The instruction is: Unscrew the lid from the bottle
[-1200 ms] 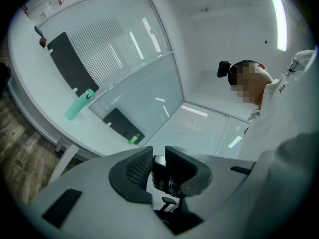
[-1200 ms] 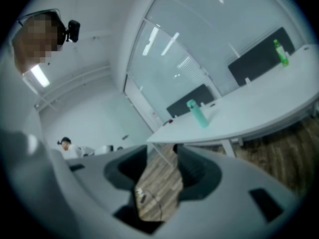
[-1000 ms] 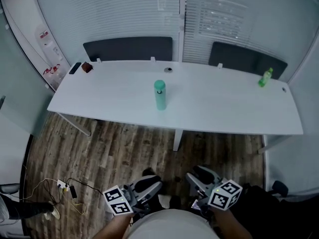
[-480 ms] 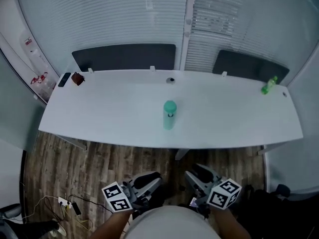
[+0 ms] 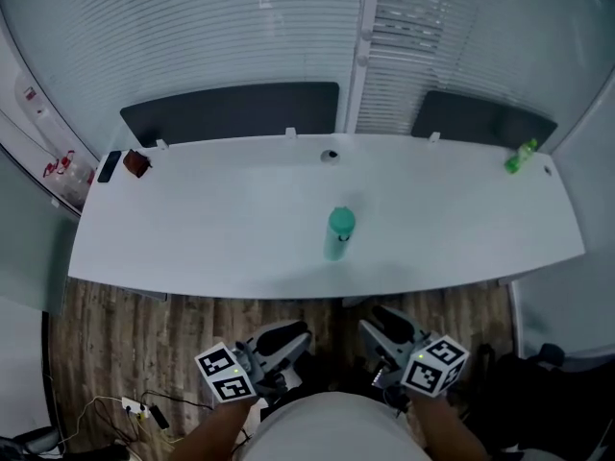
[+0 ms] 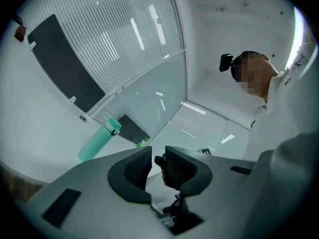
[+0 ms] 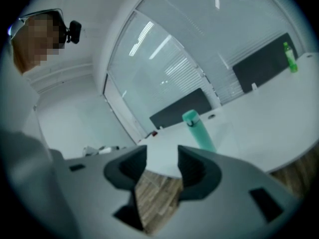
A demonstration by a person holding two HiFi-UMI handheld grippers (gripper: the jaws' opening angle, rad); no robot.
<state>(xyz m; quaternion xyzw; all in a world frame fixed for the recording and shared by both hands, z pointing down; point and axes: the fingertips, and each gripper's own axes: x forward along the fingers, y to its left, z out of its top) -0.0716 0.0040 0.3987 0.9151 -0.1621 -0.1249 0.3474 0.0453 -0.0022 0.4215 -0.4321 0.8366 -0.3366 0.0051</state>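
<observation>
The left gripper (image 5: pixel 284 338) is held low by the body, short of the worktop (image 5: pixel 192 229), its jaws narrowly parted and empty, probably because no reach has begun. The green bottle (image 5: pixel 337 240), its lid (image 5: pixel 340 221) on, is stood upright near the front edge, ahead of and between both grippers, well apart from each. The right gripper (image 5: pixel 388 328) is carried likewise, jaws spread wider, empty.

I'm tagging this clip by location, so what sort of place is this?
Probably an office meeting room: a long white table, dark grey panels behind it that may be chair backs, and frosted glass partition walls with fine horizontal stripes.
</observation>
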